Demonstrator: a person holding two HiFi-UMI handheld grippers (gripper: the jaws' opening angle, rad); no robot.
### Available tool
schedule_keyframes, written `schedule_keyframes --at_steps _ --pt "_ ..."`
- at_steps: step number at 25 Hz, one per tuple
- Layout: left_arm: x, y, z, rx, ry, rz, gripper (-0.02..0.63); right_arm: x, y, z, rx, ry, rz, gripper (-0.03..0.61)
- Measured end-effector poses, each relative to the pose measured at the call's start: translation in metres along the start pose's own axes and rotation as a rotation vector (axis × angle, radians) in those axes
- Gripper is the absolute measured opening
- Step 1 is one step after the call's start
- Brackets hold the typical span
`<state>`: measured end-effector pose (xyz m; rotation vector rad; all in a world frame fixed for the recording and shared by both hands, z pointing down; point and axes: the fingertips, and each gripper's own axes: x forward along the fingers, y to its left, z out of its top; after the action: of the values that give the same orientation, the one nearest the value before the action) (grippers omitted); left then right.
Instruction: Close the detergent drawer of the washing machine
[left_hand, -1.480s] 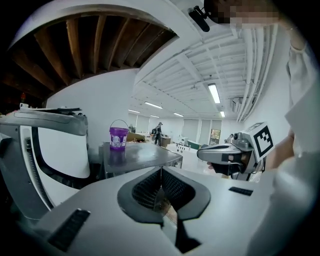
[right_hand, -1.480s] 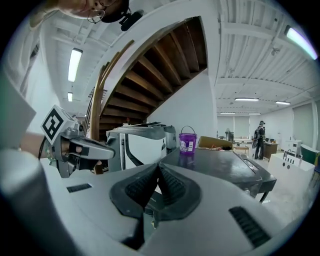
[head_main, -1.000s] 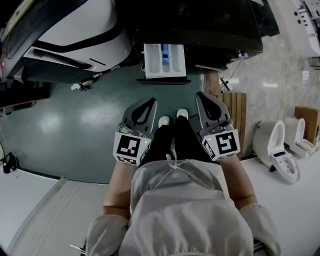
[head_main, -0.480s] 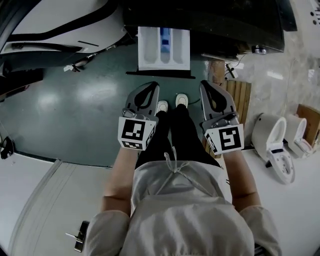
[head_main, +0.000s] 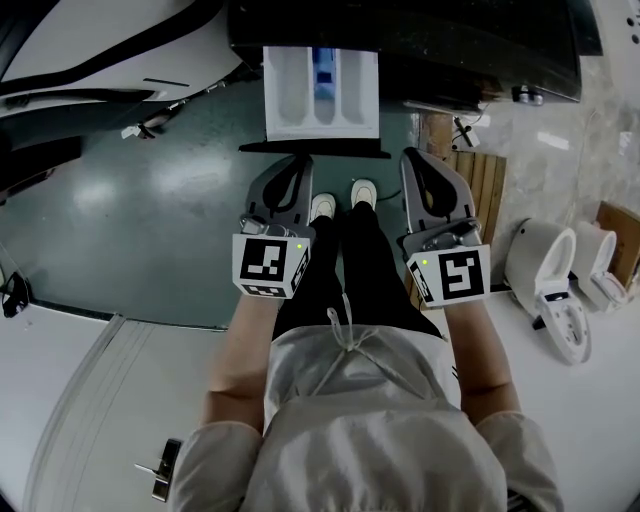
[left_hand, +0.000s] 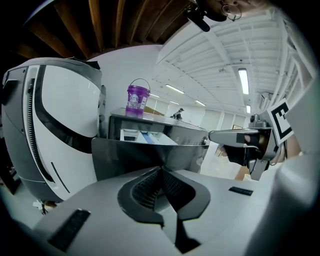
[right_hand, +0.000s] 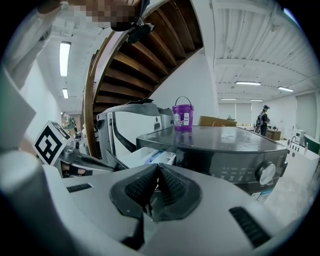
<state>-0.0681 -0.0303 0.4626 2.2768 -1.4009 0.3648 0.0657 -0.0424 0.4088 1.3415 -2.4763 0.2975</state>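
Drawer (head_main: 320, 95) juts open at the far side, facing left gripper (head_main: 297, 168) and right gripper (head_main: 415, 160); fingers (left_hand: 174, 187) closed, empty, likely for pushing.

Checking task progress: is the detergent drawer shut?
No, the detergent drawer juts out well past the washing machine front in the head view.

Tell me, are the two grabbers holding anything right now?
No, nothing is held. The left gripper and the right gripper both have their jaws shut together with nothing between them. The open detergent drawer sits just ahead, ungripped.
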Motion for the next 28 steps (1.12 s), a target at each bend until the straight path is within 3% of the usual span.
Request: schedule_keyframes --at_steps 13,28 --pt "0.032 0.018 0.024 0.056 -0.032 0.042 0.021 0.015 -0.002 0.007 -0.007 -0.019 0.028 0.008" --pt "0.072 0.042 0.051 0.059 -0.043 0.103 0.021 0.054 -0.028 0.022 0.002 -0.038 0.033 0.008"
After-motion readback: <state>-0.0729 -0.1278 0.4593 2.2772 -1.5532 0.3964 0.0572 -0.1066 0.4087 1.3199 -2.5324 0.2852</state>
